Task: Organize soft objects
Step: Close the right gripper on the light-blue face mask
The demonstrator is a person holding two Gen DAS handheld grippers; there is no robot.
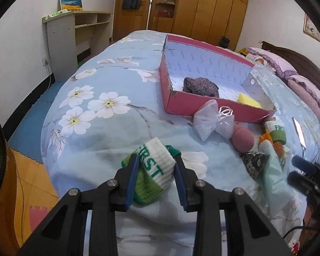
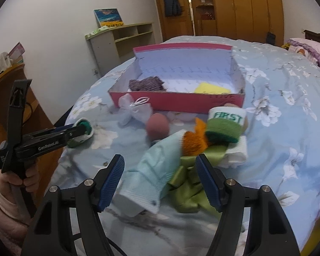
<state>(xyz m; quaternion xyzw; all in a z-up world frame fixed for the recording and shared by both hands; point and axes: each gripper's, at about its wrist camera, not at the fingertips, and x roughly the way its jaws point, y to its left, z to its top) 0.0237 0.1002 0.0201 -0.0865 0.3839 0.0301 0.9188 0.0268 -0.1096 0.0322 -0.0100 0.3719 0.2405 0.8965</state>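
Blue-padded fingers of the left hand-held gripper [image 1: 156, 163] are closed on a rolled sock [image 1: 154, 170], white and green with "FIRST" in green letters, its long axis slanting from near left to far right across the flowered bedspread [image 1: 91, 115]. From the right wrist view this sock [image 2: 81, 135] shows end-on, its dark green opening facing the camera. The right hand-held gripper [image 2: 160, 166] stands wide open and holds nothing, its fingers either side of a pale blue cloth [image 2: 151, 175] and a green ribbon [image 2: 187, 181]. A second "FIRST" sock [image 2: 225, 124] lies behind them beside an orange knit piece [image 2: 193, 143] and a folded white cloth [image 2: 236, 151]. One pink ball [image 2: 157, 125] and one white mesh bow [image 2: 134, 107] lie just before the red box [image 2: 177, 101]. Inside it sit two things: a purple knit piece [image 2: 147, 84] at left and a yellow sponge [image 2: 211, 88] at right.
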